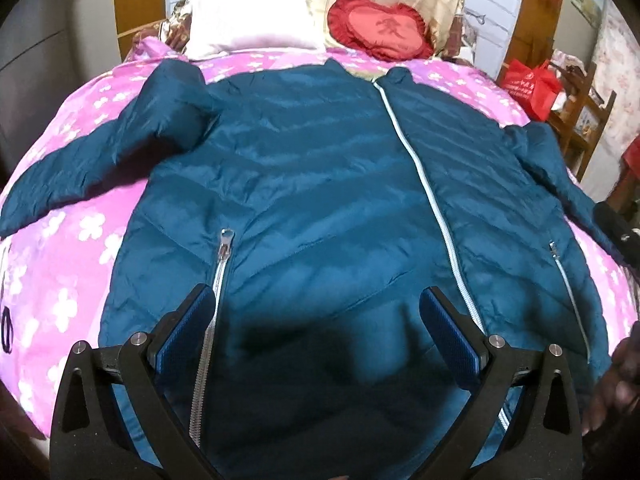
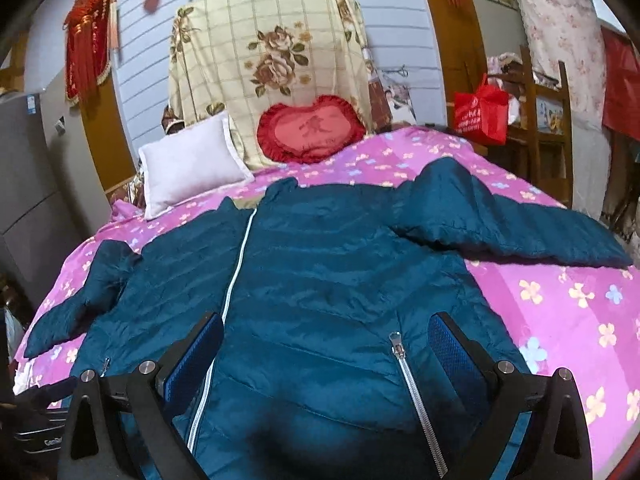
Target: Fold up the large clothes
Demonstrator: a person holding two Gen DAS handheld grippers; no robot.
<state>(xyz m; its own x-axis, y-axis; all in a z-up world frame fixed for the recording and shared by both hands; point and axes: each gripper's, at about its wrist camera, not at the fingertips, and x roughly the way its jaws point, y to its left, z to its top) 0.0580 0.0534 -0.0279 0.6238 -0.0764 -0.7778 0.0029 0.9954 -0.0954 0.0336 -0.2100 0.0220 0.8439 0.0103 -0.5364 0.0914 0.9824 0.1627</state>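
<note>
1. One pink bedspread with pale flower print (image 1: 60,280) (image 2: 560,300): we find it covering the whole bed and lying under everything listed below.
2. One teal quilted puffer jacket (image 1: 312,200) (image 2: 340,272): it lies flat on the bedspread, front up, collar toward the pillows, both sleeves spread out to the sides, hem nearest us.
3. One white rectangular pillow (image 1: 248,16) (image 2: 192,164) and one red heart-shaped frilled cushion (image 1: 380,28) (image 2: 312,130): we see them side by side at the head of the bed, beyond the collar.
4. One left gripper (image 1: 316,320): its blue-padded jaws stand wide apart above the jacket's lower front, holding nothing.
5. One right gripper (image 2: 326,348): likewise spread wide over the hem area, gripping nothing.
6. One white main zip (image 1: 424,184) (image 2: 236,272): closed, running collar to hem.
</note>
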